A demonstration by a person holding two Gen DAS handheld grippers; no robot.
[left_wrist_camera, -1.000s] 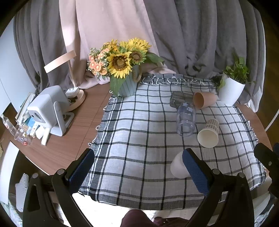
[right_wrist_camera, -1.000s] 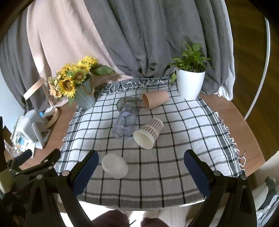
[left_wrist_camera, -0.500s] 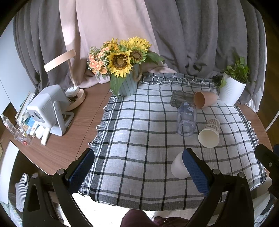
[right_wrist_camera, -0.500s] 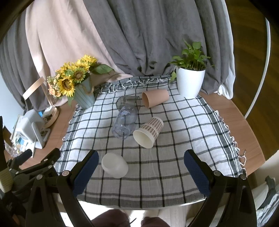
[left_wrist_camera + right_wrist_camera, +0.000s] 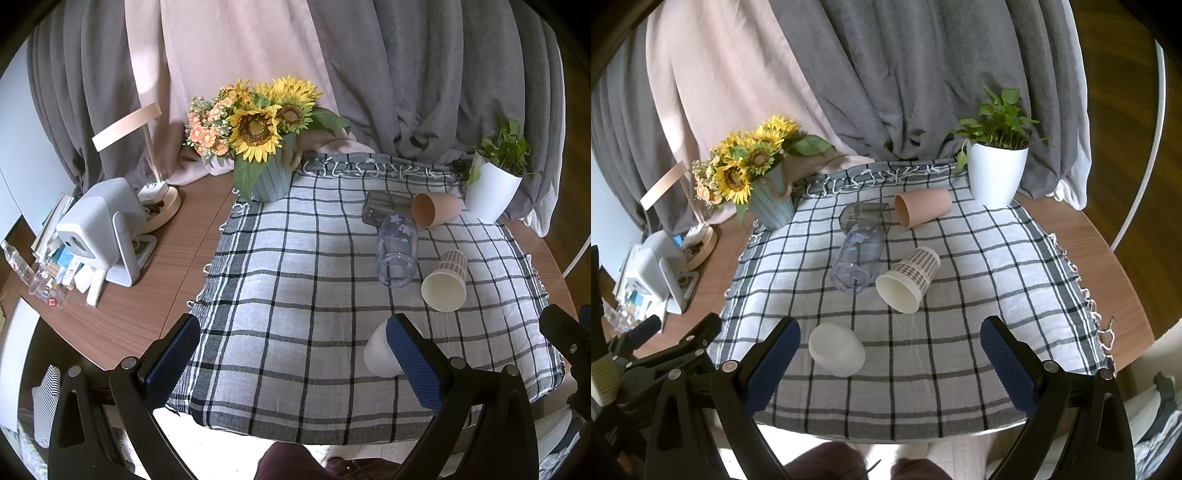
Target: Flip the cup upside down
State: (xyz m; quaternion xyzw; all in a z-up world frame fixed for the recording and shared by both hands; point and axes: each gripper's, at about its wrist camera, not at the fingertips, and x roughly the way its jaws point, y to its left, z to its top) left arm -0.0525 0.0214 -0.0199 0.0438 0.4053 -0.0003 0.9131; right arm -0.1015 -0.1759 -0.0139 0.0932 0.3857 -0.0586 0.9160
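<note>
Sunflower vase and potted plant standing at back of checked cloth on bench. White cup sitting mouth-down near front edge — four others lying tipped behind. Both grippers' jaws gaping wide, holding nothing.

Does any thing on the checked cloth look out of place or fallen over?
Yes. Four cups lie on their sides: tan cup, dark glass tumbler, clear plastic cup, patterned paper cup. The white cup stands upside down.

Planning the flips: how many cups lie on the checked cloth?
5: white cup nearest; patterned paper cup centre; clear cup beside it; grey glass and tan cup at back.
</note>
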